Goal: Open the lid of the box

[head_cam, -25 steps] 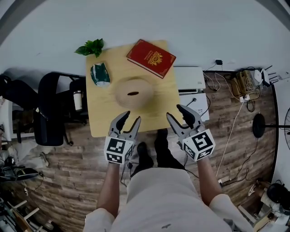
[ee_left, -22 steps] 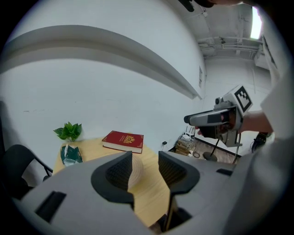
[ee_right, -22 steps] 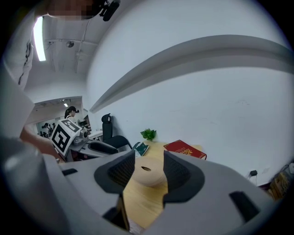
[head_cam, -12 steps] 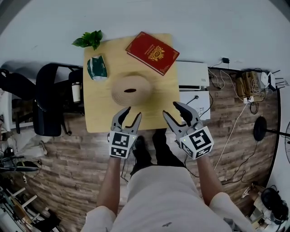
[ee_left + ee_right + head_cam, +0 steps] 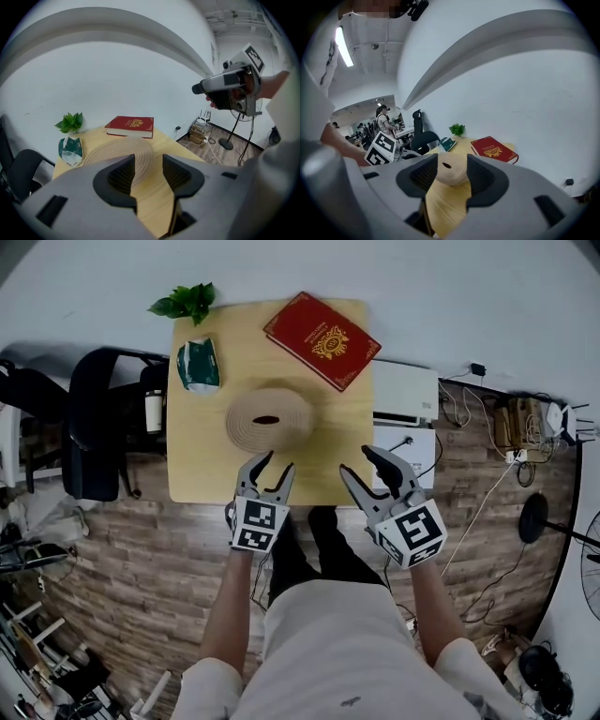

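Both forearms bare, reaching fwd from torso. L gripper (image 5: pixel 275 465) over near edge of table (image 5: pixel 202 456), jaws opening, nothing btwn them. R gripper (image 5: pixel 358 463) at same edge, near right corner, jaws apart, empty.

- We're in an office-style workspace, open-plan by the look of it.
- A black swivel office chair (image 5: pixel 94 437) sits right beside the light wooden counter (image 5: pixel 202 465).
- Wood-plank floor (image 5: pixel 141 559) all round, plain white wall behind.
- By that wall, loose cables (image 5: pixel 487 484) trail across the floor to a router (image 5: pixel 567 418) with antennas.
- A stand fan's round base (image 5: pixel 532 517) shows near the cables.
- A white box-shaped unit (image 5: pixel 405 395) sits next to the counter.
- The right gripper view catches people (image 5: pixel 383 119) among desks further back, under a ceiling strip light (image 5: pixel 343 47).
- Desk touches: a small potted plant (image 5: pixel 187 304) and a red book (image 5: pixel 322 339).
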The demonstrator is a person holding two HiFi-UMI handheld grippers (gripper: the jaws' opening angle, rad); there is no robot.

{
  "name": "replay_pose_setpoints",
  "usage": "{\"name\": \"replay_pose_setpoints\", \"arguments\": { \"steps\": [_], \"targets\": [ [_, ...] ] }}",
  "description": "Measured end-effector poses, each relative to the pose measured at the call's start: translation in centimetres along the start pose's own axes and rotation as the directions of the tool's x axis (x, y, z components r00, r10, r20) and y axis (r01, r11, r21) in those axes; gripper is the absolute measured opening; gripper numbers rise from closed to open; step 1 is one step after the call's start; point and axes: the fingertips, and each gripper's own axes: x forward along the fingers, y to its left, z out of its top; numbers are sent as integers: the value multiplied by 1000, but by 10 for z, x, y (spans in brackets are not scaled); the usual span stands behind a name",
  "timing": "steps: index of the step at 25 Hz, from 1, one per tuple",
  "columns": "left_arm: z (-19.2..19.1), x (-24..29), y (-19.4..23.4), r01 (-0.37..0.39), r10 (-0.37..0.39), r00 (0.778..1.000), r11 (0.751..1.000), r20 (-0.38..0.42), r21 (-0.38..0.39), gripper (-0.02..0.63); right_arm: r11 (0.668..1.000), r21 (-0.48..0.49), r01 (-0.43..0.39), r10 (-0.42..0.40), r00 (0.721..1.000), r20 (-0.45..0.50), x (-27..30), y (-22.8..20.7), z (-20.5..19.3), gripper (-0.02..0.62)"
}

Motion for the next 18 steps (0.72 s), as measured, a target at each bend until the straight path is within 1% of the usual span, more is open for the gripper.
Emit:
{"name": "replay_pose_setpoints", "arguments": {
  "steps": [4,9,11,15,18],
  "targets": [
    [-10,12,2,-33,34,999,999,-38,34,176,1000,-4,-25,25,1000,-9,4,-6,-5,179],
    [-20,22,2,-75,88,993,986,-79,148,183,999,5,-47,47,999,-12,7,-12,-14,179],
    [-22,24,2,-87,103,991,981,-82,174,186,999,14,-51,51,999,-15,8,-13,-18,179],
    [-28,31,6,-91,114,988,974,-102,208,189,998,28,-59,59,998,-21,11,-13,-23,179],
    [-33,38,9,-93,127,985,959,-116,267,192,998,38,-57,57,998,-25,13,-14,-26,179]
  ]
}}
